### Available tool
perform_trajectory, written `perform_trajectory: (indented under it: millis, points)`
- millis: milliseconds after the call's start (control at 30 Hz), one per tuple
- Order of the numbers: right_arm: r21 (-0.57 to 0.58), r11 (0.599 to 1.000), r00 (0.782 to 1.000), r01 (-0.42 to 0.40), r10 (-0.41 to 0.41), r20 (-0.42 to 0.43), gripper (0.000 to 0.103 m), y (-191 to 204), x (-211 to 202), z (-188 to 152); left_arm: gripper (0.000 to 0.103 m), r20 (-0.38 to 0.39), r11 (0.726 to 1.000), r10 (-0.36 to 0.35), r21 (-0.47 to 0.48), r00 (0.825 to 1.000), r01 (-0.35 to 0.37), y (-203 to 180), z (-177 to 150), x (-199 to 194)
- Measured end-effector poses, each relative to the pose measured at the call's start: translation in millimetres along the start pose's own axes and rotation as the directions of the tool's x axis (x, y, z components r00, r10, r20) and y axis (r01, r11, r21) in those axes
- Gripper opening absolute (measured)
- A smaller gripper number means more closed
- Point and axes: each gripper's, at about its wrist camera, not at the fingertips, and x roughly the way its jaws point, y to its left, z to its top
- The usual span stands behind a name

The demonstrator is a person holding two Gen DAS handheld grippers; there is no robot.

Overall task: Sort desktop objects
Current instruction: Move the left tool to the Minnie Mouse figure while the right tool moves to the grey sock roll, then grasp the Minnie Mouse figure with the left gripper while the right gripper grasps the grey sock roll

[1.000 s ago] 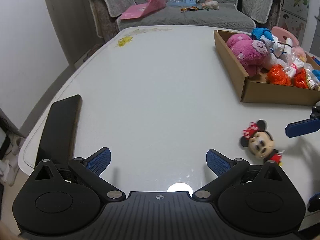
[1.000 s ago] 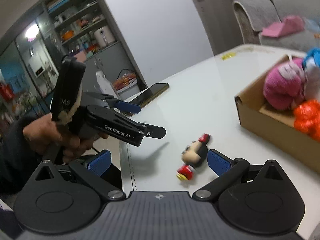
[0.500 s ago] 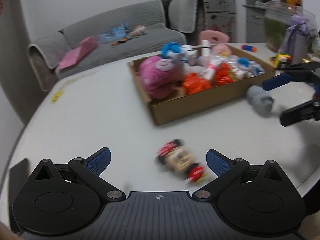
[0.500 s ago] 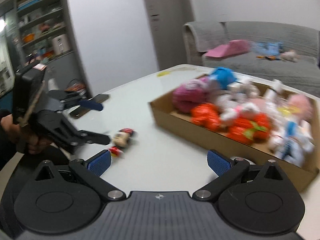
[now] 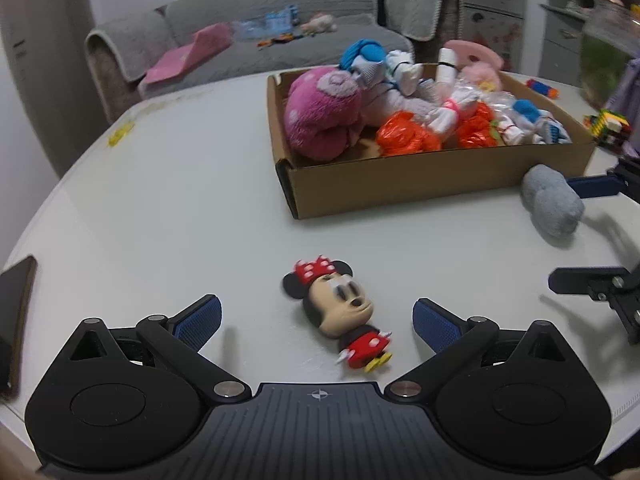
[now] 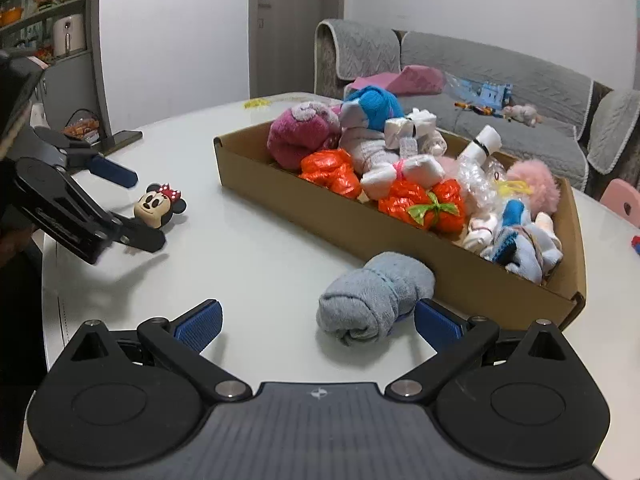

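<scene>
A Minnie Mouse figure lies on its back on the white desk, head toward the far left and red dress toward the near right. It sits between the two blue pads of the left tongs, which are spread wide, neither pad touching it. In the right wrist view the same figure shows just beyond the left tongs, with a dark fingertip in front of it.

Farther to the right, a rolled grey sock rests on the desk against the near wall of a cardboard box. The right tongs are wide apart around it; the right-hand pad looks to be just beside or touching the roll, the left-hand pad well clear. From the left wrist view the sock lies near the box's near right corner, with the right tongs reaching in from the right edge.

The box holds a pink plush, orange crinkled bundles, white rolled cloths and blue socks. A dark phone lies at the desk's near left edge. A grey sofa stands beyond the desk.
</scene>
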Motion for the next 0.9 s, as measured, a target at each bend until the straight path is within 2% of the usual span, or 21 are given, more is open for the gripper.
perform_trajectory:
  millis: [333, 500, 633, 733, 800, 867, 900]
  points:
    - [0.063, 0.996, 0.997, 0.063, -0.06, -0.047, 0.102, -4.7, 12.3, 5.8, 0.103, -0.011, 0.99, 0.01, -0.141, 1.0, -0.012, 6.5, 0.7, 9.9]
    - [0.108, 0.988, 0.991, 0.113, -0.104, -0.086, 0.102, -4.4, 24.8, 10.7, 0.103, 0.003, 0.988, 0.027, -0.155, 1.0, -0.026, 6.2, -1.4, 9.0]
    - [0.129, 0.983, 0.988, 0.131, -0.12, -0.093, 0.102, -3.0, 26.1, 11.3, 0.098, 0.012, 0.986, 0.034, -0.162, 0.999, -0.031, 5.2, -2.3, 6.9]
    - [0.143, 0.978, 0.987, 0.15, -0.14, -0.079, 0.087, -3.6, 21.3, 10.2, 0.087, 0.024, 0.983, 0.05, -0.178, 0.998, -0.045, 4.2, -3.9, 2.8]
    - [0.152, 0.975, 0.986, 0.16, -0.152, -0.066, 0.059, -4.9, 16.7, 10.4, 0.079, 0.033, 0.98, 0.064, -0.191, 0.997, -0.057, 3.2, -5.7, -0.4]
    - [0.162, 0.972, 0.985, 0.168, -0.16, -0.058, 0.044, -7.4, 13.6, 10.5, 0.072, 0.039, 0.978, 0.072, -0.198, 0.997, -0.063, 1.7, -7.0, -3.5]
    - [0.166, 0.972, 0.986, 0.167, -0.16, -0.056, 0.042, -8.8, 13.3, 10.1, 0.067, 0.042, 0.978, 0.073, -0.201, 0.996, -0.064, 1.4, -7.2, -4.5]
